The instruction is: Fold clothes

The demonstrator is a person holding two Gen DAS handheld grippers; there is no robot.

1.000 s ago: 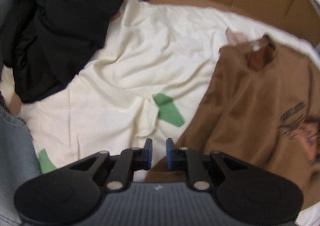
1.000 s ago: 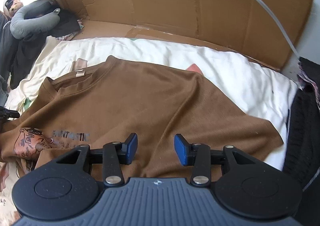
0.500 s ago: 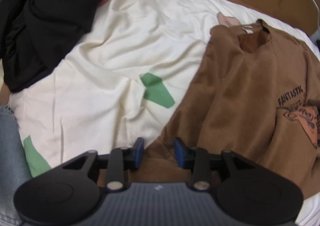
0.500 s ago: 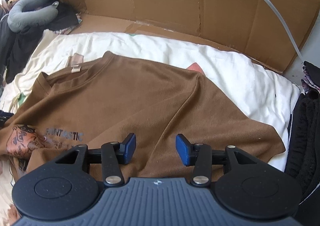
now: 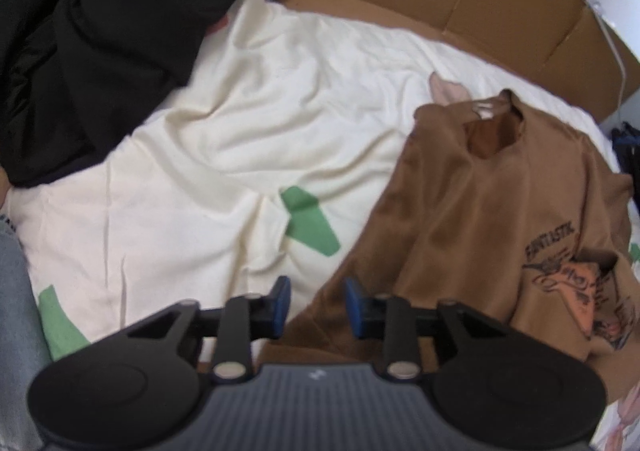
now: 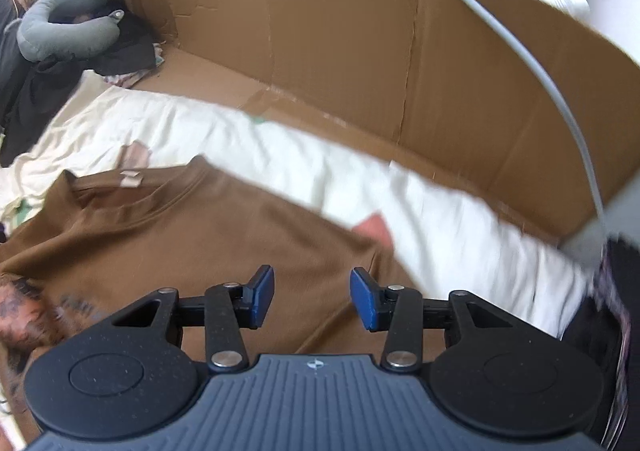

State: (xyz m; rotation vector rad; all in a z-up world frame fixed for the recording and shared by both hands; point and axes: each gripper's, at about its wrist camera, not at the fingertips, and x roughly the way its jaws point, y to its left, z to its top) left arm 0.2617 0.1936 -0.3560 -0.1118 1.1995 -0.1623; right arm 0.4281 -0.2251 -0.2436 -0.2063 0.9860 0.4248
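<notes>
Left wrist view: left gripper [image 5: 314, 301], closing (nothing pinched yet), should nip the brown T-shirt [image 5: 492, 211] edge just ahead, avoiding the sheet.

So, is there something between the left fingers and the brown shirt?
No, nothing visible. The left gripper is closing right over the shirt edge, with only that cloth between the fingers.

Soft daylight, brightest at the right wrist view's upper left; both views motion-blurred; fisheye bends and darkens the edges.
</notes>
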